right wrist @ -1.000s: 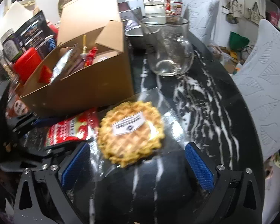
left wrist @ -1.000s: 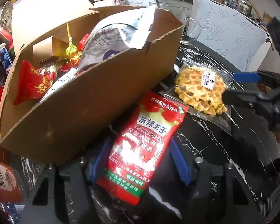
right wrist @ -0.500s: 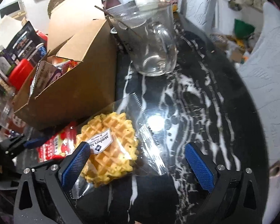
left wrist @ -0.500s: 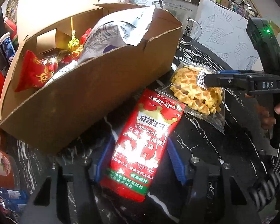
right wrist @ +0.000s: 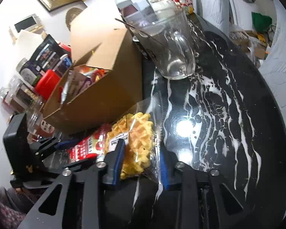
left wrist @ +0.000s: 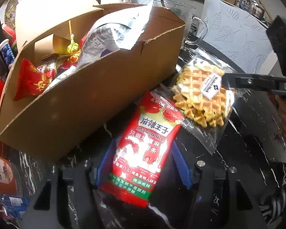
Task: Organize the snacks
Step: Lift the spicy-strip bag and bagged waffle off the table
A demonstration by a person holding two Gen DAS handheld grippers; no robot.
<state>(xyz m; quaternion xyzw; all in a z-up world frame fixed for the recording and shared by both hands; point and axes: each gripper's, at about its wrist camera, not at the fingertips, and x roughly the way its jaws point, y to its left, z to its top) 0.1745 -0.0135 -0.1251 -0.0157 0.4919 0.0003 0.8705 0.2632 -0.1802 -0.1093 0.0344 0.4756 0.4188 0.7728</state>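
Observation:
A red snack packet [left wrist: 148,139] lies on the black marble table [right wrist: 219,114] against an open cardboard box [left wrist: 85,99] filled with snacks. My left gripper [left wrist: 141,148] has its blue pads on both sides of the packet, and its jaws are easing open slightly. Just right of it is a waffle in a clear wrapper [left wrist: 196,95], overlapping the red packet's top corner. My right gripper [right wrist: 141,148] is closing on the waffle packet [right wrist: 137,133], whose edge is bunched up between the pads. One of its fingers [left wrist: 247,81] lies across the waffle's label.
A large glass mug [right wrist: 171,53] stands behind the waffle, right of the box [right wrist: 104,87]. Jars, bottles and packets [right wrist: 28,72] crowd the far left. A white leaf-patterned chair [left wrist: 238,38] is beyond the table edge. Bare marble lies to the right.
My right gripper went from wide open to closed around the waffle packet, which slid toward the red packet and tipped up. The left gripper and the red packet stayed put.

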